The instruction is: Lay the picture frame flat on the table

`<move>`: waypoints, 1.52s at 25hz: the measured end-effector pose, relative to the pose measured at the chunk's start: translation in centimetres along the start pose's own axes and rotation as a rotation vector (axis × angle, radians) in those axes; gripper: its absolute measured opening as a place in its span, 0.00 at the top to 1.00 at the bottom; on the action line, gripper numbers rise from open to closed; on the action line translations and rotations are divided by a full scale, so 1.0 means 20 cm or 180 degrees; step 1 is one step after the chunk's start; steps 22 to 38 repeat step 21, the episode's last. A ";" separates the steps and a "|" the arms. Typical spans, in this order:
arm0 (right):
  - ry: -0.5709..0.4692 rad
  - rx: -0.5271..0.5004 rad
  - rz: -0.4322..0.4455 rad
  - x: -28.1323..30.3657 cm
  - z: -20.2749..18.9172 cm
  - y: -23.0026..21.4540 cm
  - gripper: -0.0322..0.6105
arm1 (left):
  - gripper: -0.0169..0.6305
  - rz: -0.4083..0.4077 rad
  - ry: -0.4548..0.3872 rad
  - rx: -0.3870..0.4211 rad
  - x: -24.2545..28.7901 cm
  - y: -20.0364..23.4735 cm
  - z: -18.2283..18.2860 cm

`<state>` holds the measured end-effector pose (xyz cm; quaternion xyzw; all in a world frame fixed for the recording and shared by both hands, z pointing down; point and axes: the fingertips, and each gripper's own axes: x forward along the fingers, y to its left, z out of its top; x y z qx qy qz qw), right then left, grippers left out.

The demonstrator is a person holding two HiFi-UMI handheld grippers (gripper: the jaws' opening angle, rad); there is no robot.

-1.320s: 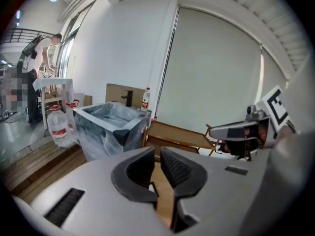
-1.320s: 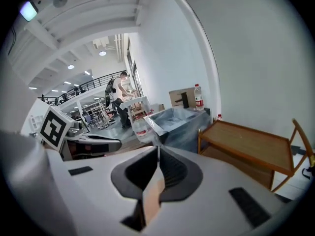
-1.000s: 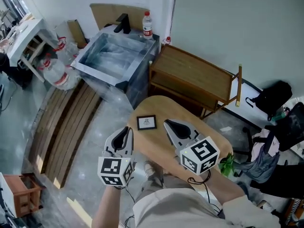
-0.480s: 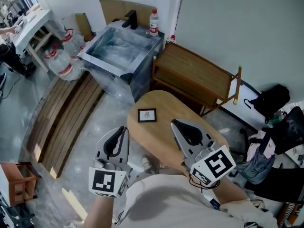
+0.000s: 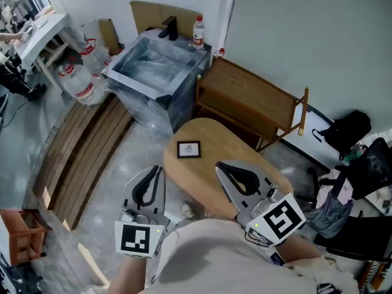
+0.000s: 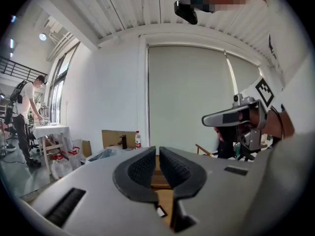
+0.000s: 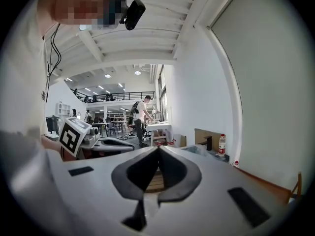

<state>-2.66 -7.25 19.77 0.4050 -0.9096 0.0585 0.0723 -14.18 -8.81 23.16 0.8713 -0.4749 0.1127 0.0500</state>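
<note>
We look down on a grey marbled floor (image 5: 141, 146) in a bright, white-walled hall. Nearest us, the two grippers are held side by side, well apart. The left gripper (image 5: 160, 169) hangs just off the table's left edge and is clenched on nothing, its ribbed pads meeting. The right gripper (image 5: 219, 164) hangs over the table's near end, likewise closed and empty. Each carries a cube (image 5: 136, 239) printed with a black-and-white square marker, a pattern without letters. Past the tips, on the oval wooden table (image 5: 214, 141), the frame (image 5: 188, 149) lies flat near the left edge, alone and clear of both grippers. It has a dark border round a white sheet with a small drawing, and we can read no writing on it. Beyond the table a wooden bench (image 5: 251, 97) stands against the wall. Left of the bench is a tub (image 5: 131, 86) wrapped in clear film, and a bottle (image 5: 198, 30) with a red label stands at its far corner, the print too small to read. Further left, water jugs (image 5: 76, 81) with red bands sit beside wooden slats (image 5: 79, 158) on the floor. Far off in the right gripper view, a person (image 7: 142, 113) stands at a white desk.
</note>
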 end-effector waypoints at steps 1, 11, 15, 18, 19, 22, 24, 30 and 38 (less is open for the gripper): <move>0.0002 -0.0004 -0.0003 0.00 0.00 0.00 0.95 | 0.94 -0.0006 0.0004 0.0007 0.00 0.00 0.00; -0.0009 -0.0002 -0.0025 0.01 0.00 -0.03 0.95 | 0.94 -0.0043 0.0019 0.0031 0.01 -0.04 0.02; -0.0007 -0.0028 -0.0017 0.00 0.01 -0.04 0.95 | 0.94 -0.0029 0.0009 0.0037 0.01 -0.05 0.03; -0.0014 -0.0040 -0.0031 -0.01 0.02 -0.05 0.95 | 0.94 -0.0050 0.0000 0.0047 0.01 -0.07 0.05; -0.0019 -0.0045 -0.0037 -0.02 0.03 -0.06 0.95 | 0.94 -0.0059 -0.0004 0.0055 0.01 -0.08 0.05; -0.0031 -0.0055 -0.0049 -0.02 0.03 -0.07 0.95 | 0.94 -0.0075 -0.0013 0.0068 0.01 -0.09 0.06; -0.0031 -0.0055 -0.0049 -0.02 0.03 -0.07 0.95 | 0.94 -0.0075 -0.0013 0.0068 0.01 -0.09 0.06; -0.0031 -0.0055 -0.0049 -0.02 0.03 -0.07 0.95 | 0.94 -0.0075 -0.0013 0.0068 0.01 -0.09 0.06; -0.0031 -0.0055 -0.0049 -0.02 0.03 -0.07 0.95 | 0.94 -0.0075 -0.0013 0.0068 0.01 -0.09 0.06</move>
